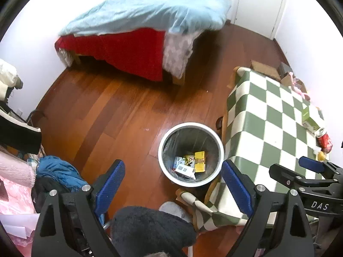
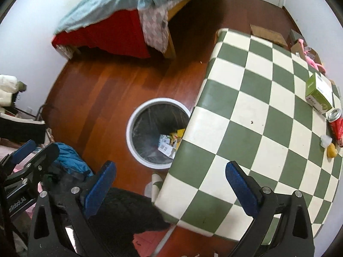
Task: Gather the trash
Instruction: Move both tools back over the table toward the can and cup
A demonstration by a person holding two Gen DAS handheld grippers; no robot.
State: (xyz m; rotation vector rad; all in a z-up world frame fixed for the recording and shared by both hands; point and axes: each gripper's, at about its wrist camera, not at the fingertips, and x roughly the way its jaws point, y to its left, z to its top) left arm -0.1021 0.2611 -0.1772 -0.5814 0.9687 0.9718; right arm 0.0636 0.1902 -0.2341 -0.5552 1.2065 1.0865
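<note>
The left hand-held gripper [image 1: 173,171] hangs with its blue pads spread wide and nothing between them, pointing down at the white-rimmed trash bin [image 1: 191,182] on the wooden floor [image 1: 107,107], where a yellow carton [image 1: 199,161] and white packaging [image 1: 184,169] lie directly ahead of its fingertips. The right hand-held gripper [image 2: 171,174] is spread and empty too, poised over the near edge of the green-and-cream checkered surface [image 2: 257,107]. Far off to its right on that surface lie a green box [image 2: 319,93], a red can [image 2: 336,124] on its side and a small yellow item [image 2: 331,151]; the bin sits ahead to its left, partly under the surface's edge.
</note>
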